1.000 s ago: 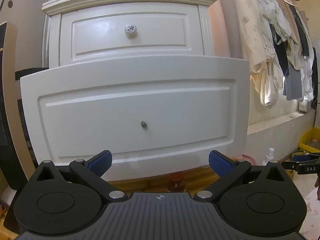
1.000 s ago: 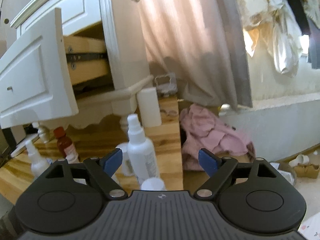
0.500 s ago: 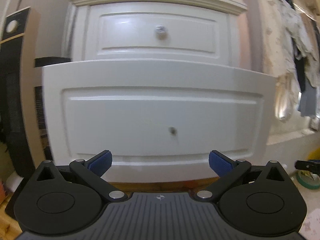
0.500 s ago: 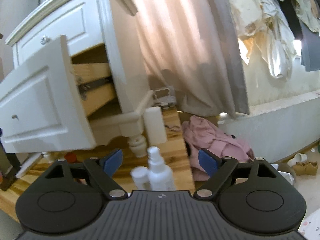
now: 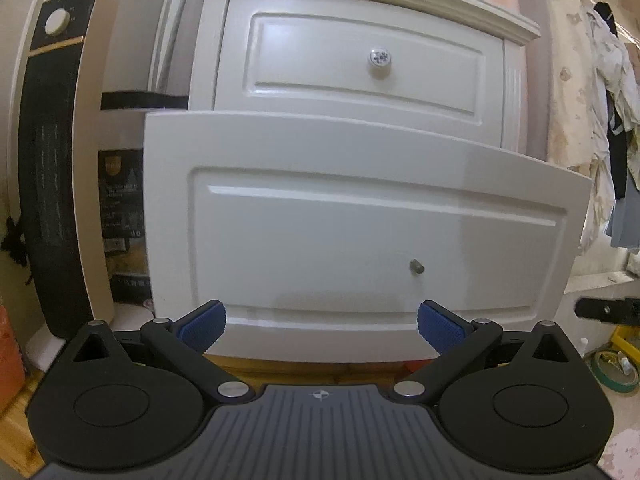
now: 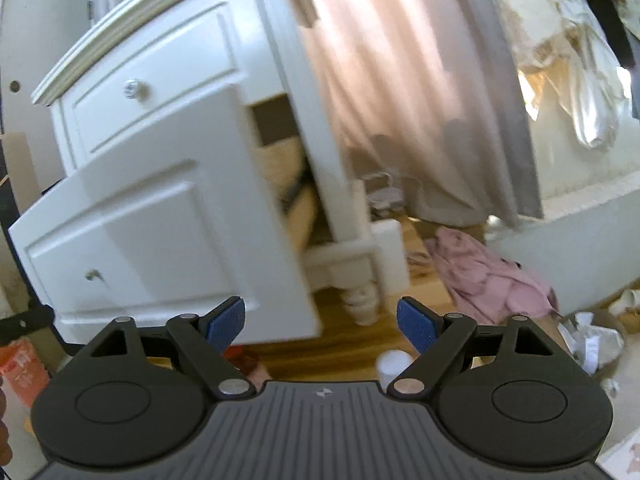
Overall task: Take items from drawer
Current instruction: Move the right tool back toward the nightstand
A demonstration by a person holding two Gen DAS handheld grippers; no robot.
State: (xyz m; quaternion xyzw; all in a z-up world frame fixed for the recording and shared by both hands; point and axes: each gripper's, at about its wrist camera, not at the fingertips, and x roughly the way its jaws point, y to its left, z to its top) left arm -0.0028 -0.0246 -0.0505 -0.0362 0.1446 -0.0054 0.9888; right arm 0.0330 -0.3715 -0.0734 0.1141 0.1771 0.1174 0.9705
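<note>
Left gripper [image 5: 322,320] jaws spread wide, empty; right gripper [image 6: 320,322] likewise wide, nothing held. Both views have risen and swung since a second ago: floor bottles have nearly dropped from the right view, so a reach into the lower drawer [image 5: 360,232] looks next. It stands pulled out; contents hidden. Box [image 5: 120,200] print beyond is unreadable.
</note>
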